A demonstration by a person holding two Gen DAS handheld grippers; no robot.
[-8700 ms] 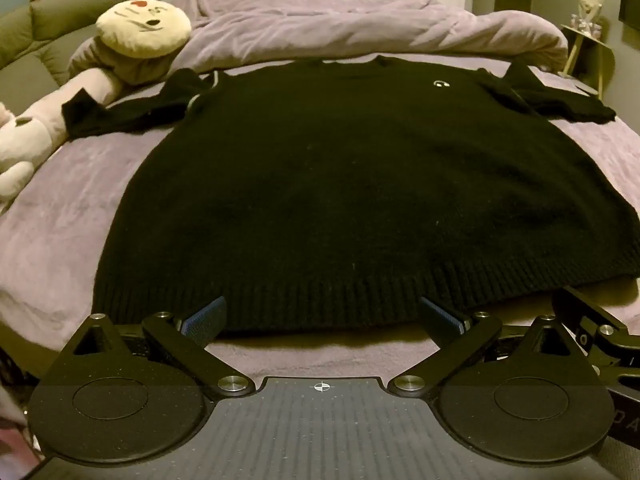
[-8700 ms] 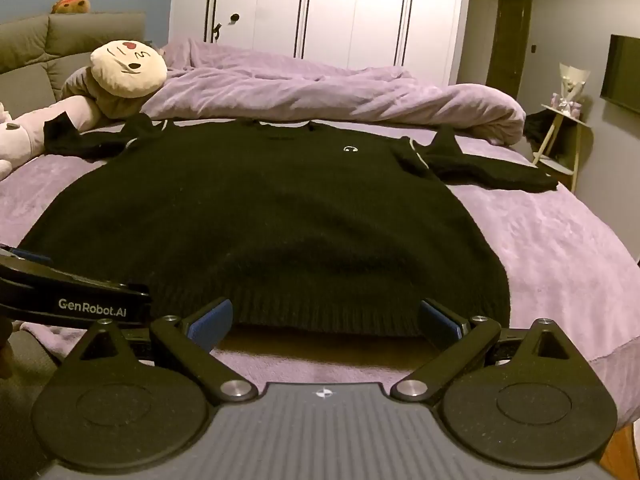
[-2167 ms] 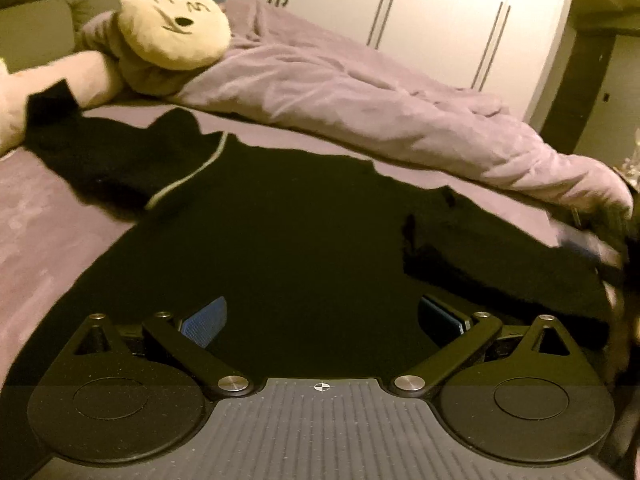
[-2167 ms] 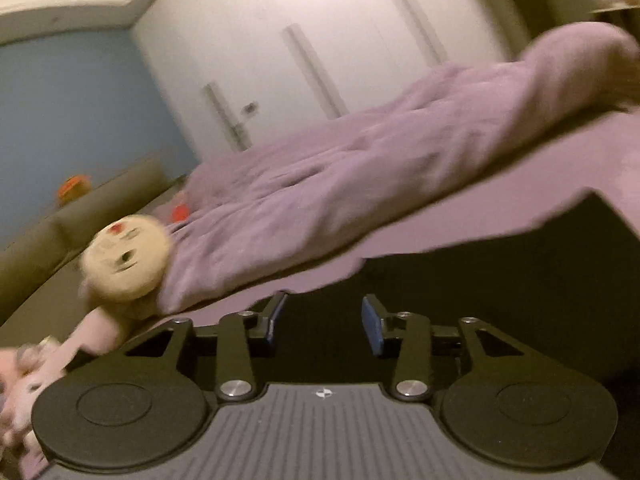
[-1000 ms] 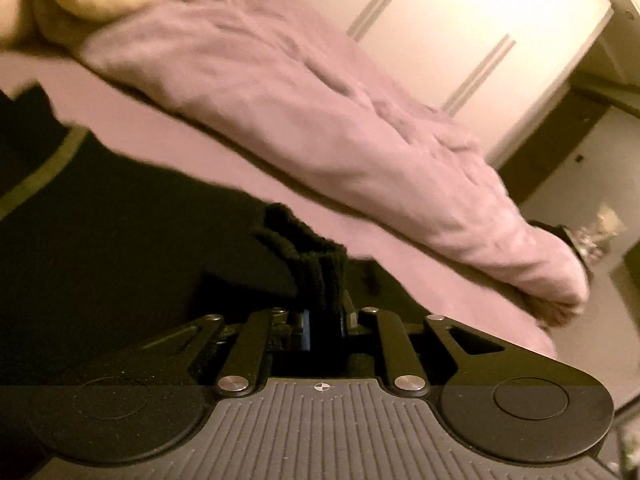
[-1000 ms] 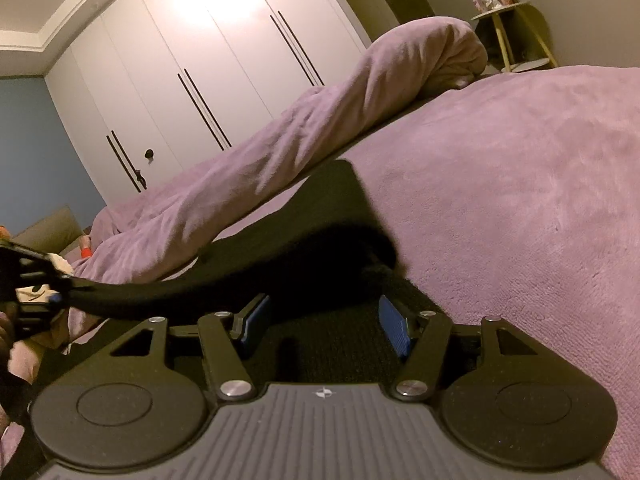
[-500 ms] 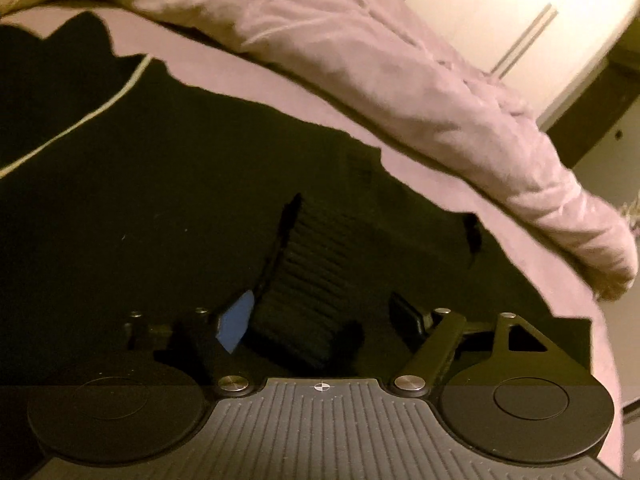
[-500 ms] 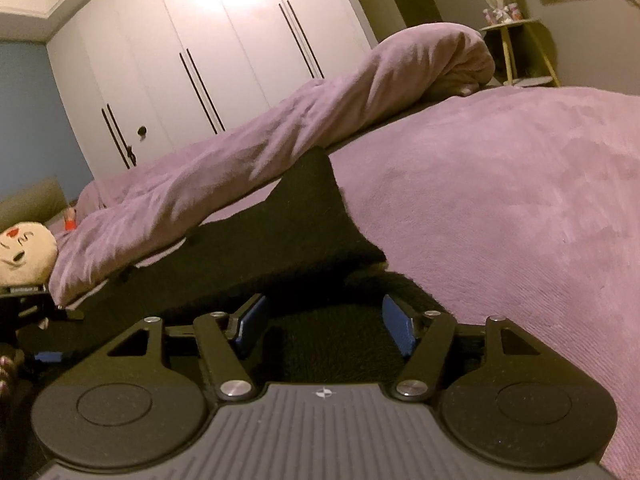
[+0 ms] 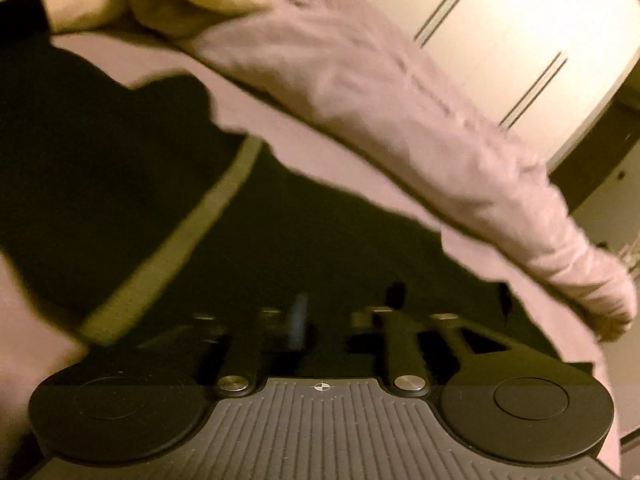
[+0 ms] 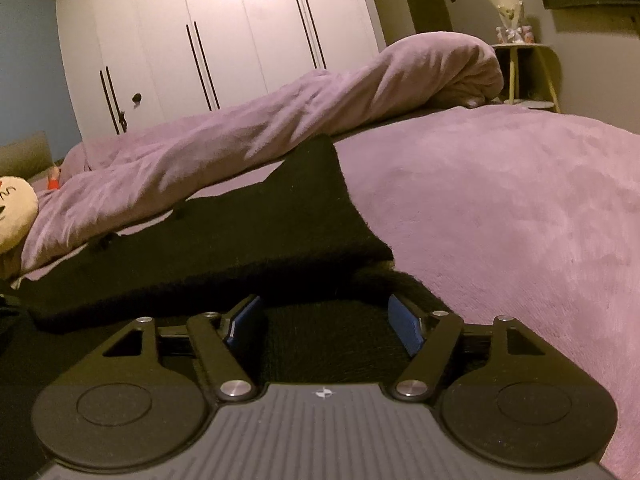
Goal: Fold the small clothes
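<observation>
The sweater (image 10: 224,240) is spread ahead of the opening right tool (image 10: 324,320); the blurred left tool (image 9: 332,320), seemingly empty, is closing

bed (image 10: 500,200), purple cover: black sweater (image 10: 240,240) flat at 9 o'clock, rolled duvet (image 10: 280,120) at 12, plush (image 10: 12,212) far left

Wall, left: blue (image 10: 24,68), beside the wardrobe.
Wardrobe: white doors (image 10: 224,40) with long dark handles, bright glare of light near the top.
Bed: purple cover (image 10: 500,208), rolled purple duvet (image 10: 280,128) along the far side.
Side table: pale, slim-legged (image 10: 528,72), small wrapped bouquet on top.
Right wall: grey (image 10: 592,60), dark screen mounted high.
Sofa: olive corner (image 10: 24,156) at far left.
</observation>
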